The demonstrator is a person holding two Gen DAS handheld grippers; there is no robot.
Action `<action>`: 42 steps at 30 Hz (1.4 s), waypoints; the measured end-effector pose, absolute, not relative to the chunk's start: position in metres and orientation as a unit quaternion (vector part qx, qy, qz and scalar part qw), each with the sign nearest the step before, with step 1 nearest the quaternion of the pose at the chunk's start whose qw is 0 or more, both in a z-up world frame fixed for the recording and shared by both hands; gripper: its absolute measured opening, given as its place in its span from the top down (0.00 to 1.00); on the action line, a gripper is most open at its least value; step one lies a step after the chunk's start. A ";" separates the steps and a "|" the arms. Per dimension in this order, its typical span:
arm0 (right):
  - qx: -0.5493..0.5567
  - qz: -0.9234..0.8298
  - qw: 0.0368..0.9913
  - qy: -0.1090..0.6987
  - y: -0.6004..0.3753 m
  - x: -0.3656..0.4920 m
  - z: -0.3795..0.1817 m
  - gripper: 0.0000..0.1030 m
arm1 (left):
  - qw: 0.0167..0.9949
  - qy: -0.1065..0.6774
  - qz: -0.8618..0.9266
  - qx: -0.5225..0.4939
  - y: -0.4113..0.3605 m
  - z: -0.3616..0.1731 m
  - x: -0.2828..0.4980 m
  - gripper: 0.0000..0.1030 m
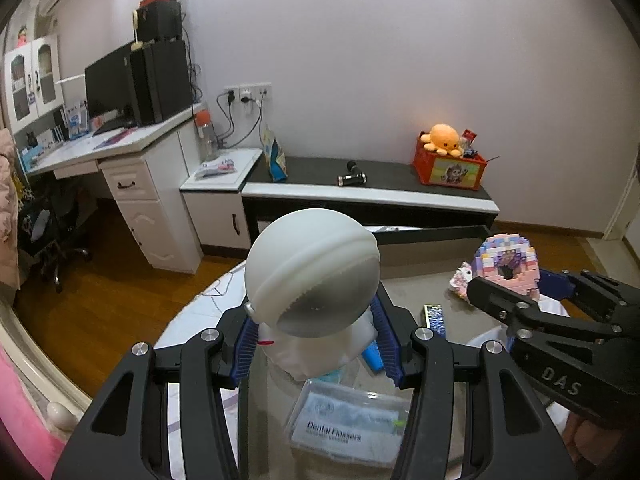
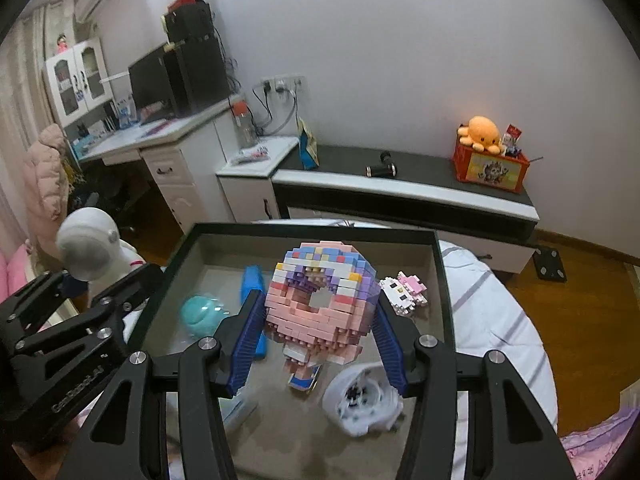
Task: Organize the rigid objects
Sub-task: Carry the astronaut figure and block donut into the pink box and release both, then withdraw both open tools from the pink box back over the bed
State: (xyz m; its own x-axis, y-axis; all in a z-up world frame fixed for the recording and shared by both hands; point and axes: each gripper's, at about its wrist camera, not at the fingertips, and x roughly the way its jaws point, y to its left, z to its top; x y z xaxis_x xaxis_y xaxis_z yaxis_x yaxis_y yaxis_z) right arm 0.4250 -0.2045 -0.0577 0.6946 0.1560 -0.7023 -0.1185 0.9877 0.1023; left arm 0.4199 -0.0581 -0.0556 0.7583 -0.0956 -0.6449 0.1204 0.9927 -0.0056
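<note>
Between the right claw's (image 2: pixel 318 320) blue pads (image 2: pixel 248 344) sat the pink brick doughnut model (image 2: pixel 320 304), clenched and lifted directly over the black-rimmed tray (image 2: pixel 442 280); the left claw (image 1: pixel 316 336) gripped the white astronaut figure (image 1: pixel 312 276) beside the tray's left edge, so the right was nearer.

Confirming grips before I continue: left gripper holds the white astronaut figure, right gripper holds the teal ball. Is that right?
Not quite. The right gripper holds the pink donut block model; the teal ball lies in the tray, as the right wrist view shows. The left gripper does hold the astronaut figure.
</note>
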 end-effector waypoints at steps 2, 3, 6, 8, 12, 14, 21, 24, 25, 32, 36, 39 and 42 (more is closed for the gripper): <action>0.023 0.071 0.915 0.396 -0.204 0.437 -0.068 0.47 | 0.934 0.352 -0.057 0.017 -0.060 -0.064 0.428 0.50; 0.021 0.069 0.913 0.401 -0.204 0.441 -0.072 0.47 | 0.932 0.357 -0.057 0.016 -0.060 -0.068 0.431 0.49; 0.020 0.067 0.906 0.417 -0.204 0.451 -0.084 0.47 | 0.927 0.370 -0.056 0.018 -0.061 -0.080 0.440 0.49; 0.019 0.065 0.903 0.425 -0.204 0.455 -0.090 0.47 | 0.924 0.378 -0.055 0.019 -0.062 -0.086 0.443 0.49; 0.019 0.062 0.899 0.433 -0.205 0.457 -0.095 0.47 | 0.921 0.384 -0.052 0.024 -0.063 -0.090 0.448 0.48; 0.019 0.062 0.898 0.435 -0.207 0.457 -0.096 0.46 | 0.923 0.381 -0.051 0.029 -0.065 -0.089 0.446 0.46; 0.020 0.058 0.902 0.428 -0.210 0.449 -0.089 0.26 | 0.936 0.349 -0.040 0.034 -0.062 -0.072 0.425 0.08; 0.026 0.055 0.904 0.423 -0.213 0.444 -0.083 0.20 | 0.941 0.335 -0.041 0.029 -0.057 -0.061 0.412 0.02; 0.027 0.054 0.905 0.422 -0.214 0.442 -0.081 0.20 | 0.942 0.332 -0.040 0.029 -0.057 -0.057 0.408 0.02; 0.039 0.037 0.911 0.409 -0.218 0.420 -0.066 0.00 | 0.950 0.309 -0.043 0.025 -0.048 -0.031 0.372 0.00; 0.045 0.038 0.917 0.395 -0.221 0.400 -0.051 0.00 | 0.954 0.295 -0.044 0.019 -0.042 -0.015 0.347 0.00; 0.048 0.035 0.921 0.385 -0.225 0.381 -0.040 0.00 | 0.958 0.284 -0.046 0.019 -0.039 -0.004 0.324 0.00; 0.051 0.031 0.926 0.373 -0.229 0.359 -0.028 0.00 | 0.961 0.274 -0.046 0.017 -0.035 0.007 0.304 0.00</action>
State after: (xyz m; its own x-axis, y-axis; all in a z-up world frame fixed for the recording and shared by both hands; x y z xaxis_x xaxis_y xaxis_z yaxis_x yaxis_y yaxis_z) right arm 0.3591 -0.2289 -0.0284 0.7200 0.0953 -0.6874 -0.0193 0.9929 0.1174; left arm 0.3035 -0.0355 0.0070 0.8458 -0.0799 -0.5276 0.0986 0.9951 0.0074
